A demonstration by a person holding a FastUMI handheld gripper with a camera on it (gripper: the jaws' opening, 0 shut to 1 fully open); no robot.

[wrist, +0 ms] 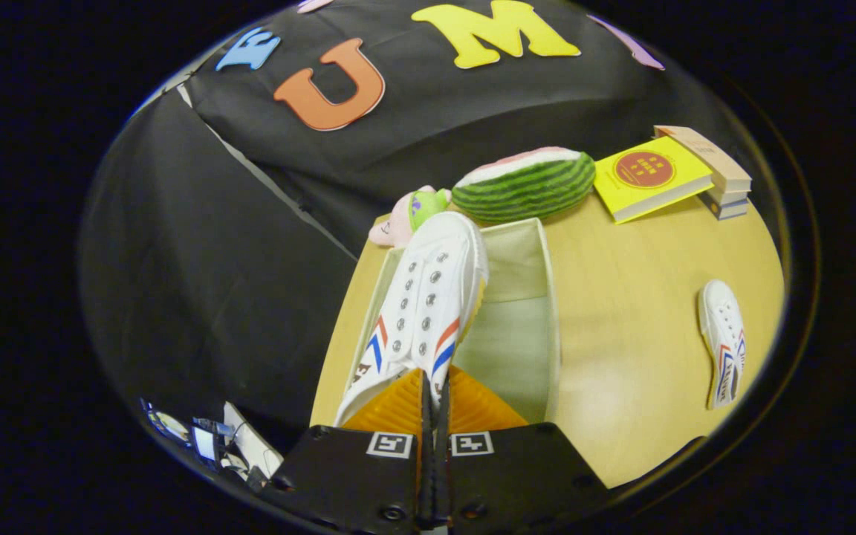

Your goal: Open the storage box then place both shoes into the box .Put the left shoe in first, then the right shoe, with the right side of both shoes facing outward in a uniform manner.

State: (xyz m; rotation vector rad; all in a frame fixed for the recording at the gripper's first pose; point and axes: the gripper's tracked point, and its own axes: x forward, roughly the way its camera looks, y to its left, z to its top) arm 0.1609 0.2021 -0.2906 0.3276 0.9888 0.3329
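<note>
1. Gripper view: jaws nearly together, clamped on heel edge of white shoe (428, 305), which hangs over open storage box (539, 312) on counter (628, 327).
2. Second shoe (724, 342) lies on counter, well apart from box.
3. Watermelon toy (524, 186) and yellow book (651, 178) beyond box.

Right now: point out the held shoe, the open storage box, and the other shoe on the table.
held shoe (428, 297), gripper view, laced upper, jaws shut on its heel collar
storage box (524, 327), gripper view, bare inner wall
other shoe (724, 342), gripper view, laced upper
</note>
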